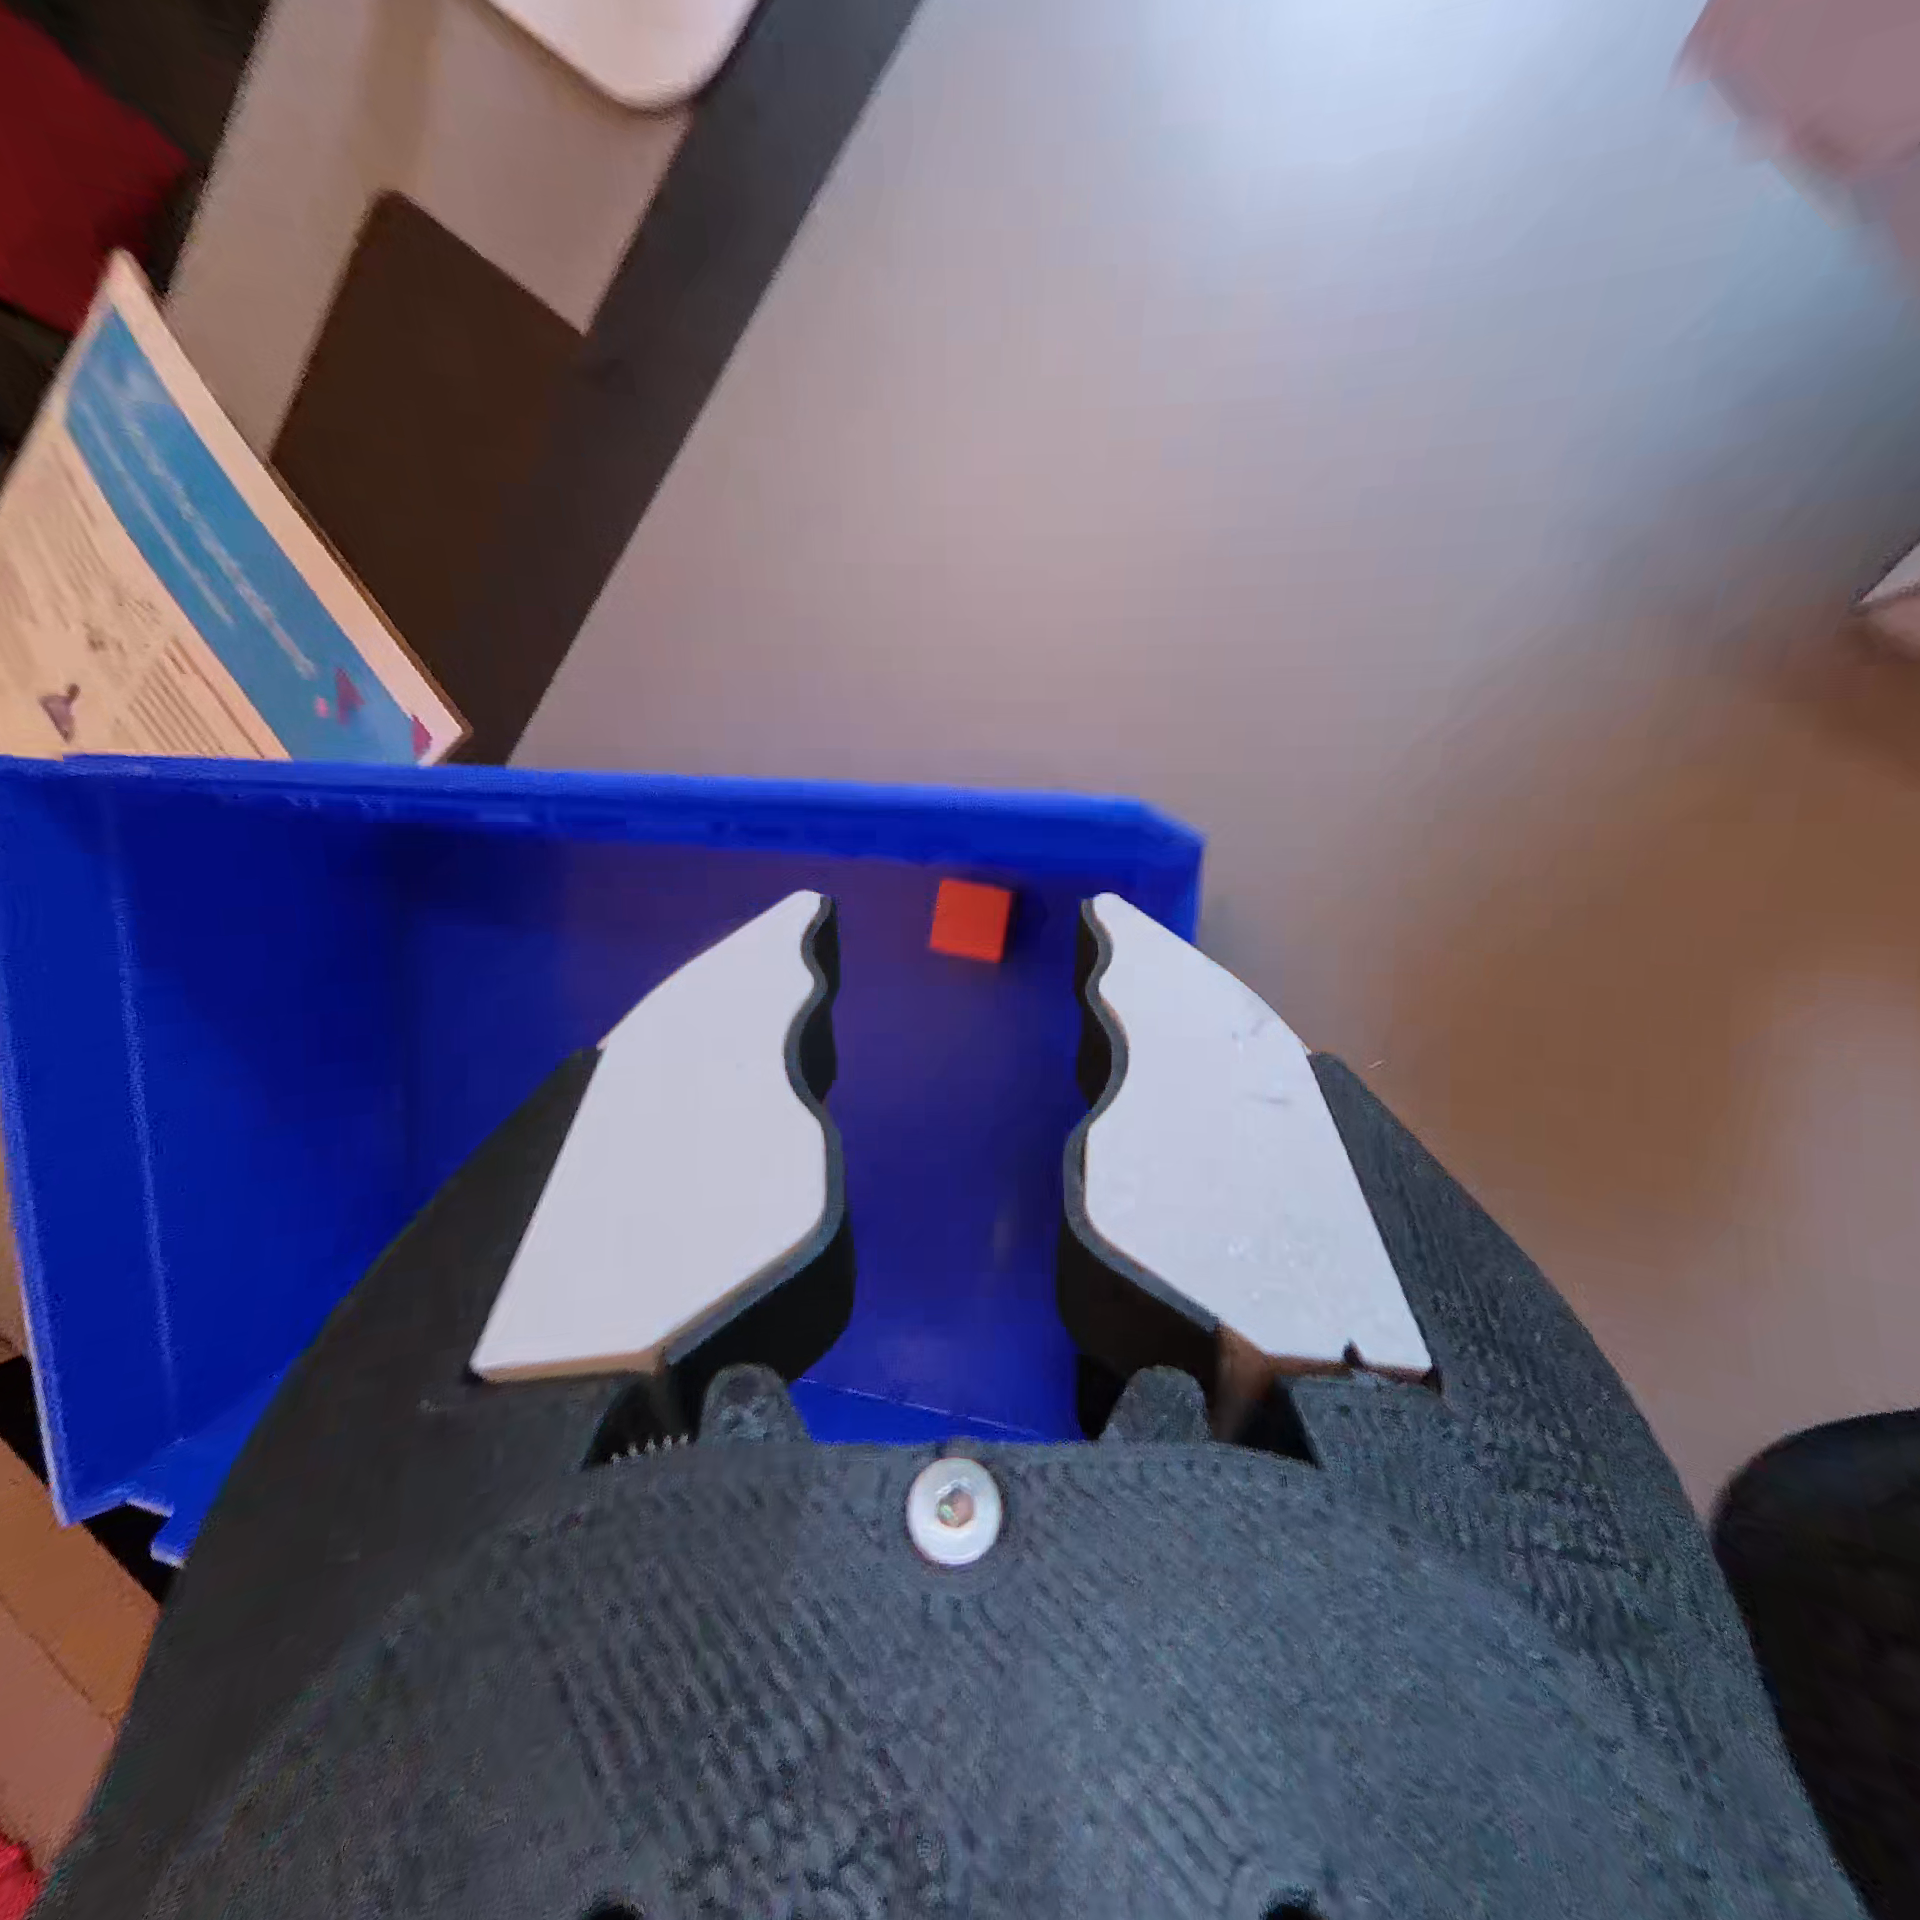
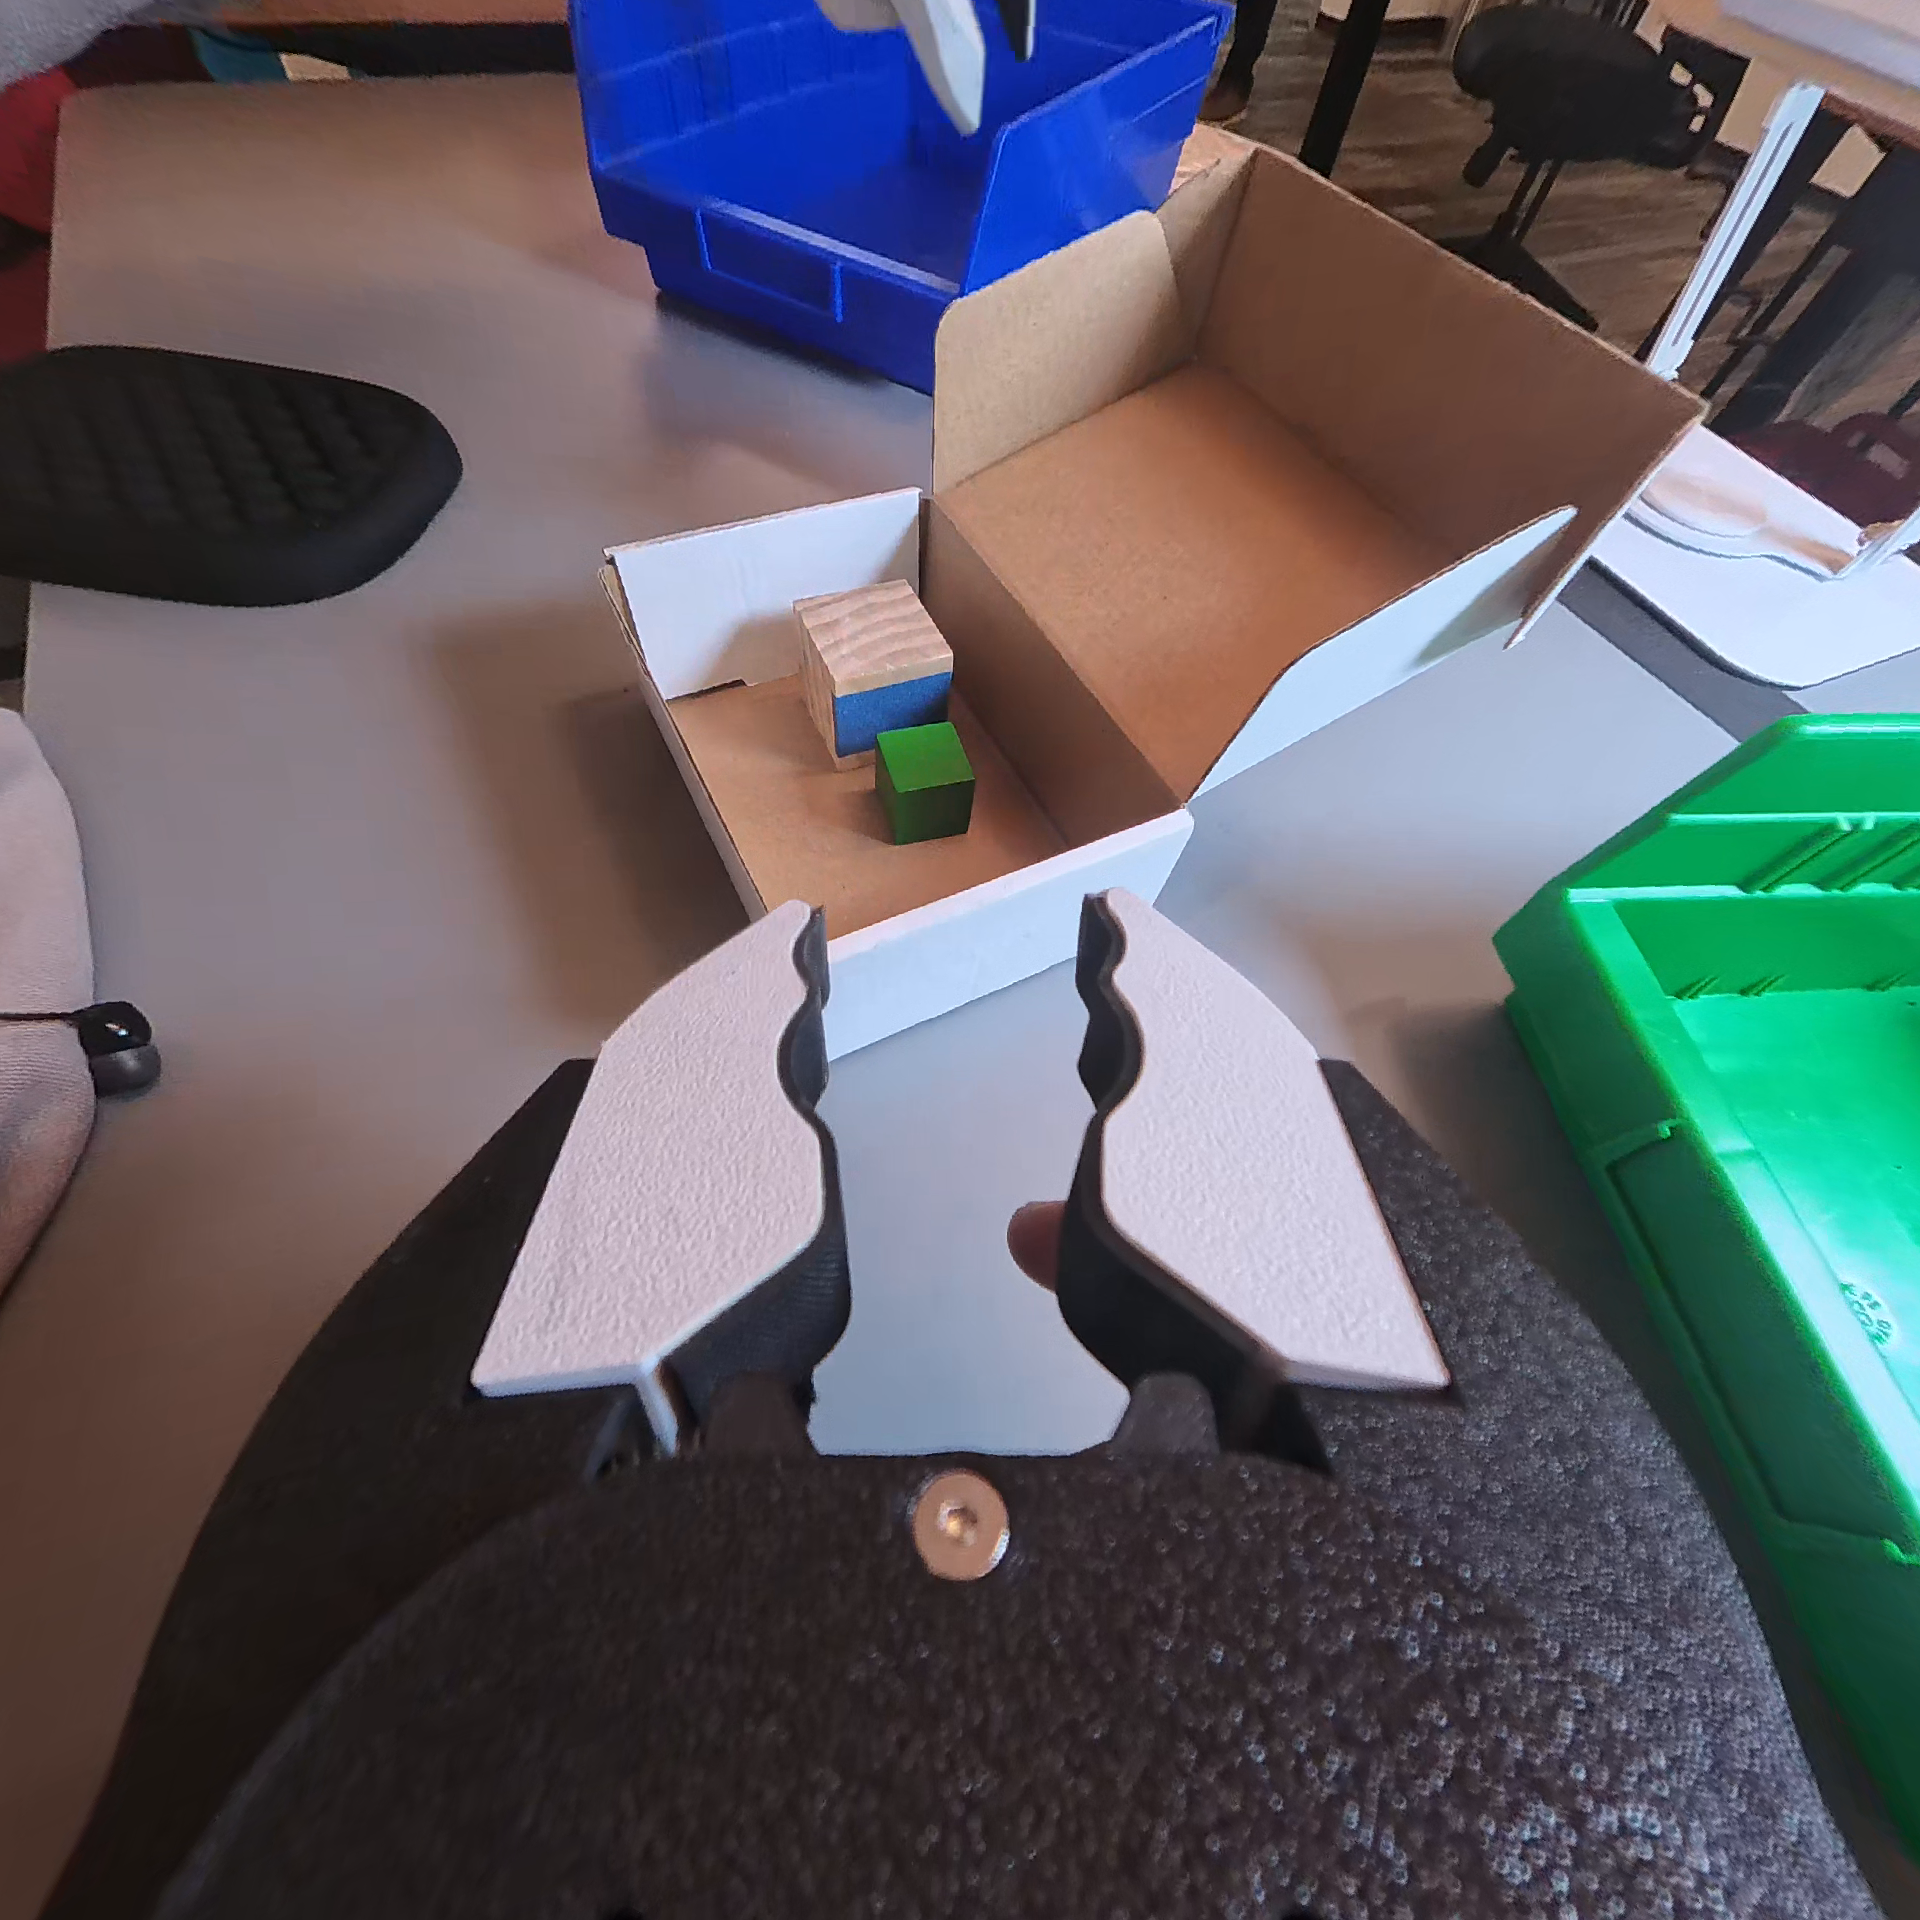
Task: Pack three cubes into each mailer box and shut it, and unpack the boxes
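My left gripper (image 1: 954, 914) is open and empty, held above the blue bin (image 1: 312, 1039). A small red cube (image 1: 969, 916) lies on the bin floor by the far wall, seen between my fingertips. In the right wrist view an open mailer box (image 2: 966, 961) sits on the grey table with its lid (image 2: 1351, 364) standing up. Inside are a wooden cube with a blue face (image 2: 878, 670) and a green cube (image 2: 923, 781). My right gripper (image 2: 954, 925) is open and empty, just before the box's near wall. The left gripper (image 2: 961, 52) shows over the blue bin (image 2: 883, 208) behind the box.
A green bin (image 2: 1745, 1091) stands at the right. A black pad (image 2: 197, 468) lies at the left on the table (image 2: 364, 831). A flat white box (image 2: 1745, 582) lies at the far right. A printed sheet (image 1: 187, 561) lies beyond the blue bin. Chairs stand past the table's far edge. Left tips to right tips: about 40 cm.
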Demonstrator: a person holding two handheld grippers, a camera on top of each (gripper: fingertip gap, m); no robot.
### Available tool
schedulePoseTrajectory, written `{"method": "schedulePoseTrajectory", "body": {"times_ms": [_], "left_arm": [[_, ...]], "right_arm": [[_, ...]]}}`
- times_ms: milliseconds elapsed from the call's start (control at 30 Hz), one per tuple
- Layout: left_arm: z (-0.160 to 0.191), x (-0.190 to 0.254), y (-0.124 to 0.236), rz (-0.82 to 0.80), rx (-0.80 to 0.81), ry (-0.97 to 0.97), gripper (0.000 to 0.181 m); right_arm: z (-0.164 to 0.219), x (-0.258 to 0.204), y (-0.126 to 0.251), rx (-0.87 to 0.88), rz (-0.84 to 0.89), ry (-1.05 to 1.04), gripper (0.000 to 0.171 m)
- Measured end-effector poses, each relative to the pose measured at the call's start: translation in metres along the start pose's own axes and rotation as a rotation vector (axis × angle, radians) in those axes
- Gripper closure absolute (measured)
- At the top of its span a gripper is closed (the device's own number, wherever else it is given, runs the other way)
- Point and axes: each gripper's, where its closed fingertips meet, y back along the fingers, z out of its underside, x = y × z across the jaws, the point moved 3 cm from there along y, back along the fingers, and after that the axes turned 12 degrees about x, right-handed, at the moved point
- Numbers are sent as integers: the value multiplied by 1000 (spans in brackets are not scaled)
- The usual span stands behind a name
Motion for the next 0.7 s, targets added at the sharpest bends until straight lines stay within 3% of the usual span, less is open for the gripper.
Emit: {"method": "schedulePoseTrajectory", "body": {"times_ms": [33, 167, 333, 467, 600, 700], "left_arm": [[14, -6, -7, 5, -27, -20, 137], [46, -14, -29, 89, -84, -49, 133], [51, -6, -47, 204, -83, -35, 131], [60, -4, -63, 193, -150, -60, 159], [43, -11, -40, 146, -115, -28, 159], [5, -23, 0, 7, 6, -48, 160]], "right_arm": [[1, 0, -1, -4, -2, -2, 125], [4, 1, -3, -14, -4, -14, 125], [8, 2, -4, -24, -4, -33, 125], [8, 3, -4, -21, -1, -35, 126], [6, 4, -1, -8, 7, -30, 126], [4, 5, 0, -1, 3, -29, 126]]}}
